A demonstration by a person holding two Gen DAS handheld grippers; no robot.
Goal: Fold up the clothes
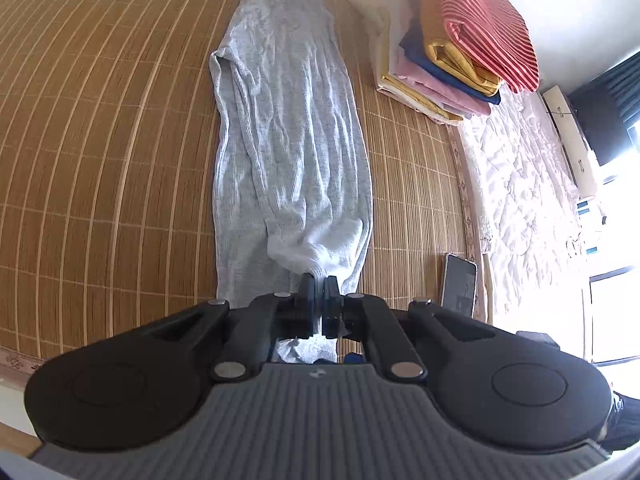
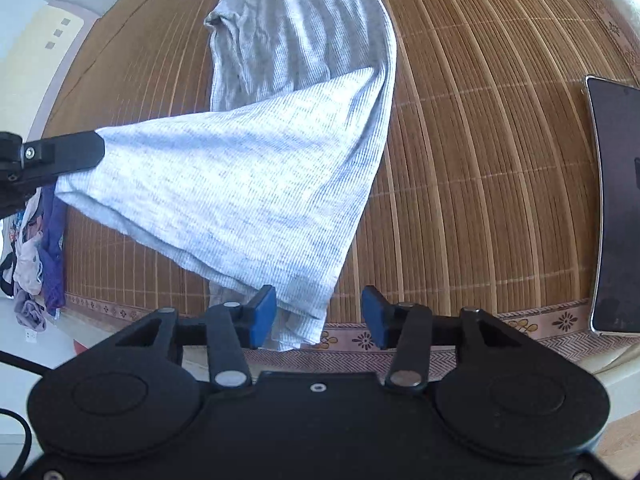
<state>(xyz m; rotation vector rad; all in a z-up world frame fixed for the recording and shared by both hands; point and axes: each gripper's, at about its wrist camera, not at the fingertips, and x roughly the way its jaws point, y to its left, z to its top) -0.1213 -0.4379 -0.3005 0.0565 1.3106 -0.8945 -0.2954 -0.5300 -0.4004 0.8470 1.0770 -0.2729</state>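
A long light grey ribbed garment (image 1: pixel 288 120) lies stretched away from me on a bamboo mat (image 1: pixel 100 140). My left gripper (image 1: pixel 319 288) is shut on the garment's near end, with the cloth bunched just beyond the pads. In the right wrist view the grey garment (image 2: pixel 240 184) has a lifted corner, pulled taut to the left by the left gripper (image 2: pixel 60 156). My right gripper (image 2: pixel 319 312) is open. The garment's lower hem hangs between the blue pads, close to the left pad (image 2: pixel 262 314) and apart from the right one.
A stack of folded clothes (image 1: pixel 460 48), topped by a red striped piece, sits at the mat's far right. A phone (image 1: pixel 459 284) (image 2: pixel 616 208) lies by the mat's right edge, next to a pale quilt (image 1: pixel 520 168). Loose clothes (image 2: pixel 36 256) hang past the mat's left edge.
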